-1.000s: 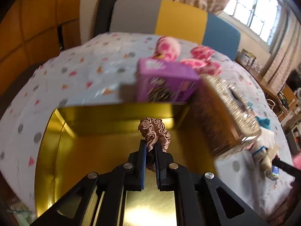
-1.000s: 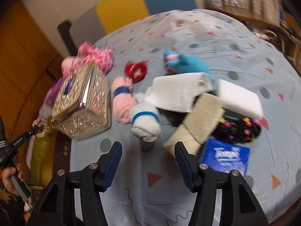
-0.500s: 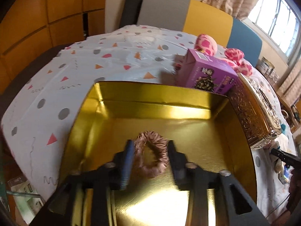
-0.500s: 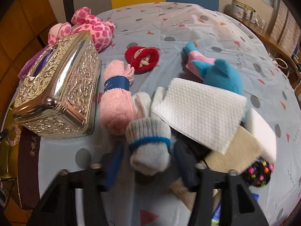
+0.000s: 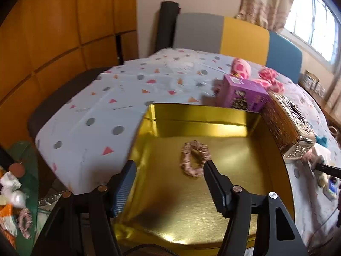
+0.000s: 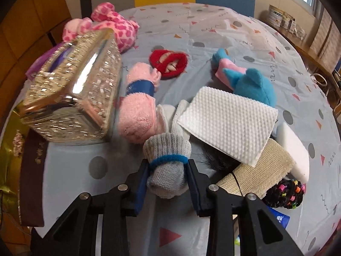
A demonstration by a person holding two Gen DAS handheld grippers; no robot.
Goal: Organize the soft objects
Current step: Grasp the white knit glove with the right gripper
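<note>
In the left wrist view a pink satin scrunchie (image 5: pixel 195 158) lies on the floor of the open gold box (image 5: pixel 213 115). My left gripper (image 5: pixel 168 183) is open and empty, drawn back above the box's near side. In the right wrist view my right gripper (image 6: pixel 167 178) is shut on a rolled grey knit glove with a blue band (image 6: pixel 167 166), its pads pressing both sides. A pink rolled sock (image 6: pixel 138 111), a red plush mouth (image 6: pixel 168 60), a blue plush (image 6: pixel 249 83) and a white cloth (image 6: pixel 228 123) lie beyond it.
An ornate gold tissue box (image 6: pixel 72 93) stands left of the soft items, next to the gold box (image 6: pixel 8 149). A purple carton (image 5: pixel 243 93) and pink spotted plush (image 6: pixel 110 25) lie behind. A burlap roll (image 6: pixel 262 172), white sponge (image 6: pixel 294 149) and beaded black scrunchie (image 6: pixel 285 194) lie right.
My left gripper opened, let the scrunchie go into the gold box and drew back. My right gripper moved forward over the grey glove and closed on it.
</note>
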